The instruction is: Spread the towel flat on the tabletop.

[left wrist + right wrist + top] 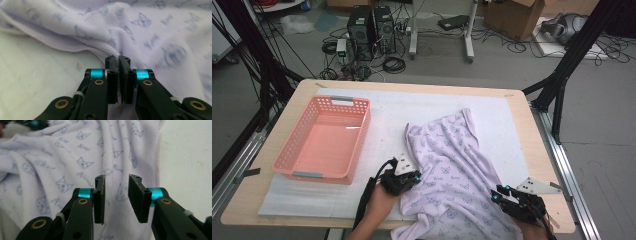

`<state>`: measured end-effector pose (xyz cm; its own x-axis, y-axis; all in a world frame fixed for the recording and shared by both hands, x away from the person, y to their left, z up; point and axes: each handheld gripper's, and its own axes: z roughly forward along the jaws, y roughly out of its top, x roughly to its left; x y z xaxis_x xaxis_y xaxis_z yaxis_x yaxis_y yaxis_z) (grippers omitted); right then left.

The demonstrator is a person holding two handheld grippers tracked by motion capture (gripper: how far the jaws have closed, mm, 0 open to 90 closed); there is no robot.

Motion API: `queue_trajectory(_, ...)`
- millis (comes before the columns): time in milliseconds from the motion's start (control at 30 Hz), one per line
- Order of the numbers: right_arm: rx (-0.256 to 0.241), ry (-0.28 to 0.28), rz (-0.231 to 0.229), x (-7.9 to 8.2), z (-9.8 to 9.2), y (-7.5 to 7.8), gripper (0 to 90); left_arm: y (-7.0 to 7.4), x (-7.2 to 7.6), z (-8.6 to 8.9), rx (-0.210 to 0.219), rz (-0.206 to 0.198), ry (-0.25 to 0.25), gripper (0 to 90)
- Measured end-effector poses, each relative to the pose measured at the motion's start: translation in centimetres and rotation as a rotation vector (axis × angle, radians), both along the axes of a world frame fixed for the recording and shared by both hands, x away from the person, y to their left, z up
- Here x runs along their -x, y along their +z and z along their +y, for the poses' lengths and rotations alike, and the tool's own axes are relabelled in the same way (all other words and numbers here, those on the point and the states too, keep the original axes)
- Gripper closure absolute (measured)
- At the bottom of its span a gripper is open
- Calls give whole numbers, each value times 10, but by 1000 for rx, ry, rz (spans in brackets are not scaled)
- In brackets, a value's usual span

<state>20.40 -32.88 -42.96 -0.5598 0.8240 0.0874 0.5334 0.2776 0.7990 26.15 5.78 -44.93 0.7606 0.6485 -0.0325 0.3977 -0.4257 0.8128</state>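
Observation:
A lilac cloth point(452, 165) printed with small cat faces lies rumpled across the white mat, running from the table's middle down over the near edge. My left gripper point(412, 176) sits at the cloth's left hem; in the left gripper view point(118, 60) its jaws are shut on the stitched hem of the cloth point(150, 32). My right gripper point(498, 194) hovers at the cloth's lower right part. In the right gripper view point(116, 180) its jaws stand open, a gap between the pads, with the cloth point(75, 160) beneath and its hem to the right.
A pink plastic basket point(292, 150) stands empty on the left of the white mat point(402, 105). The wooden table's edge point(542, 150) runs along the right. Beyond the table are computer towers, cables and black frame legs on the floor.

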Motion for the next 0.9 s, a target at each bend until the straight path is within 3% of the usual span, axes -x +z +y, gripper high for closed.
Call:
queue_trajectory(200, 38, -21, 7, -22, 20, -2, 580, 4, 40, 33, 58, -20, -1, 856)
queue_trajectory(333, 92, -10, -10, -43, 46, -1, 570, 10, 56, 37, 44, -31, -38, 855)
queue_trajectory(433, 122, 3, 13, -62, 62, -5, 572, 6, 64, 41, 45, -21, -43, 854)
queue_trajectory(533, 143, 10, 53, -74, 70, -15, 695, 4, 64, 41, 60, -13, -38, 852)
queue_trajectory(600, 126, 23, 52, -72, 68, -15, 871, 5, 63, 42, 60, -17, -44, 849)
queue_trajectory(733, 155, 52, 59, -61, 61, -11, 884, 5, 62, 43, 76, -21, -33, 819)
queue_trajectory(900, 133, 75, 85, -29, 36, -8, 885, 5, 57, 45, 107, -5, 22, 603)
